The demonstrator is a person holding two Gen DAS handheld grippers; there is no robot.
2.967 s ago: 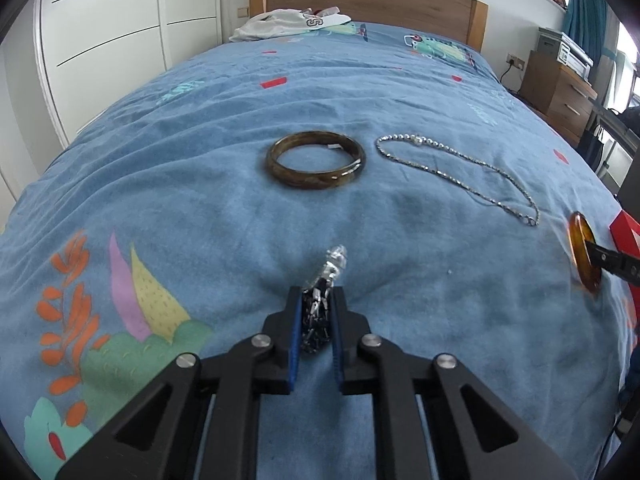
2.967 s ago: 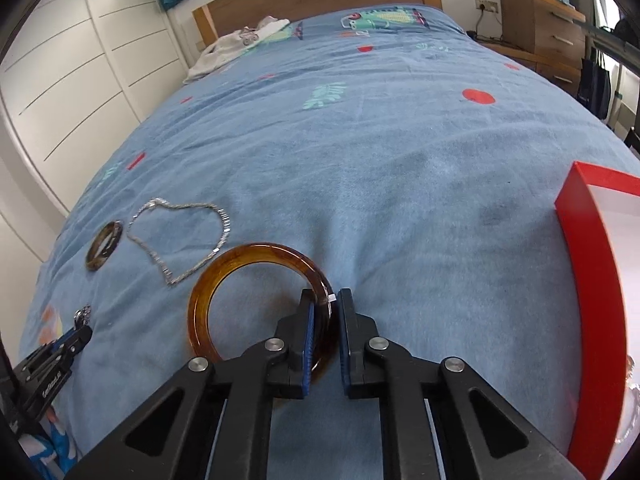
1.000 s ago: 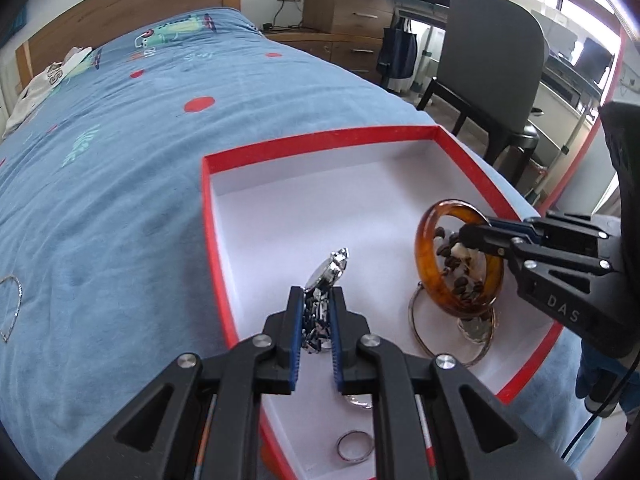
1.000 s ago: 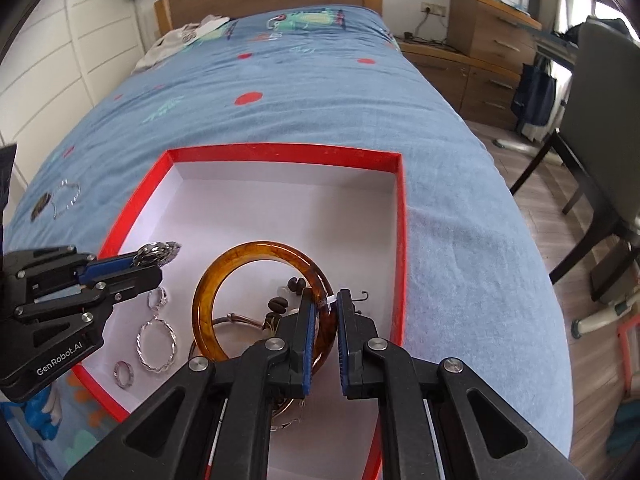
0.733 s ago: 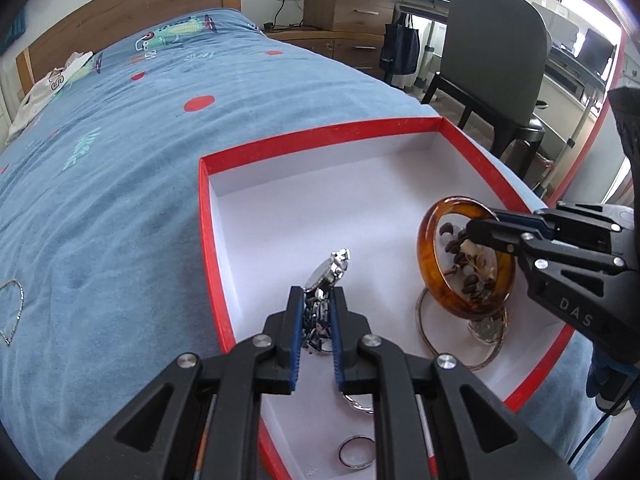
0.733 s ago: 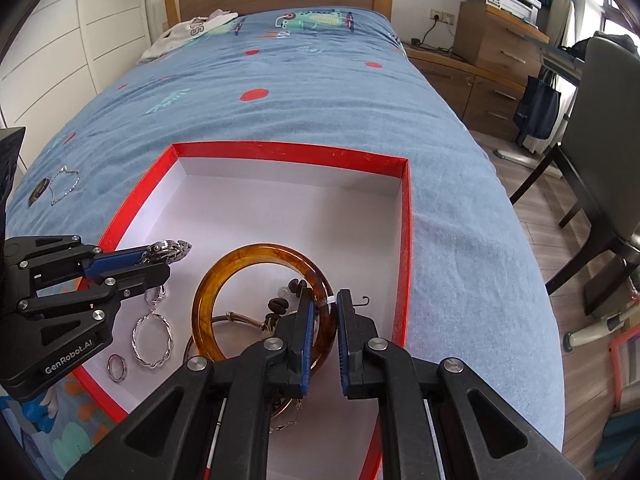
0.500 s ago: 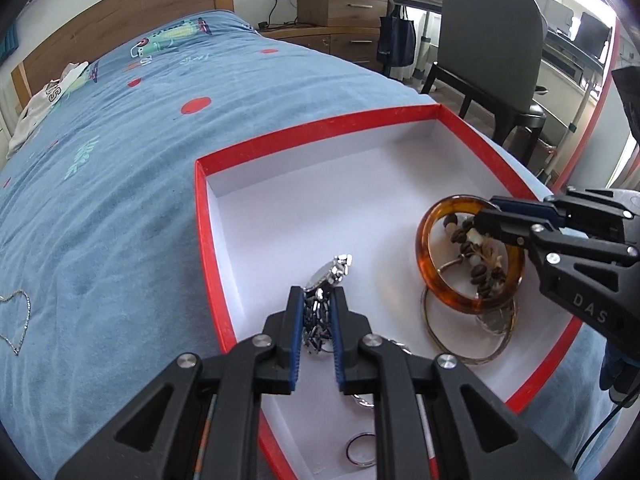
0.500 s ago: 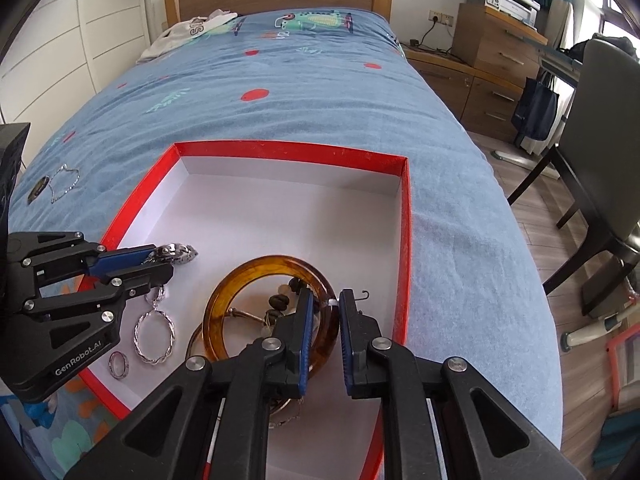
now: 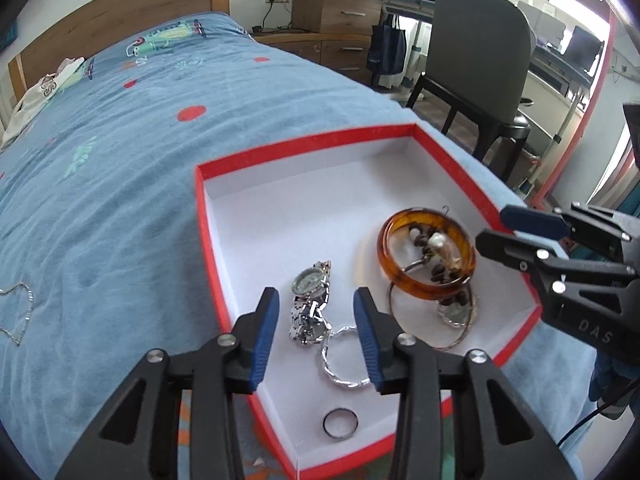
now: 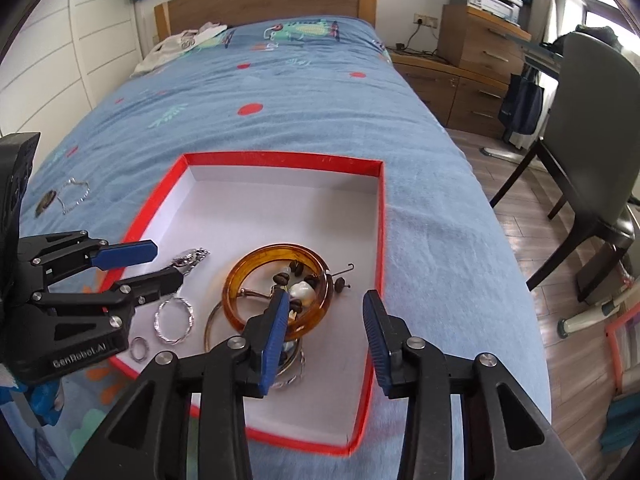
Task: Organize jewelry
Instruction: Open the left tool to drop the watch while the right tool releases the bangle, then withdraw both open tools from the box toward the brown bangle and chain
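A red box point(image 9: 296, 148) point(image 10: 382, 216) with a white inside lies on the blue bed. In it lie a silver watch point(image 9: 310, 304) point(image 10: 191, 258), an amber bangle point(image 9: 426, 258) point(image 10: 276, 292) over dark beads and hoops, a twisted silver hoop point(image 9: 340, 354) point(image 10: 174, 318) and a small ring point(image 9: 340, 424) point(image 10: 139, 348). My left gripper point(image 9: 316, 312) point(image 10: 164, 260) is open above the watch. My right gripper point(image 10: 326, 312) point(image 9: 492, 228) is open just above the bangle's near edge.
A silver chain necklace point(image 9: 16, 312) point(image 10: 74, 194) and a dark bangle point(image 10: 45, 202) lie on the blue bedspread point(image 10: 280, 92) to the left. A grey chair point(image 10: 592, 120) and wooden drawers point(image 10: 476, 64) stand beside the bed on the right. White clothing point(image 10: 180, 46) lies near the headboard.
Both grippers have opened. The watch dropped from the left gripper into the box, and the amber bangle dropped from the right gripper onto the beads and hoops.
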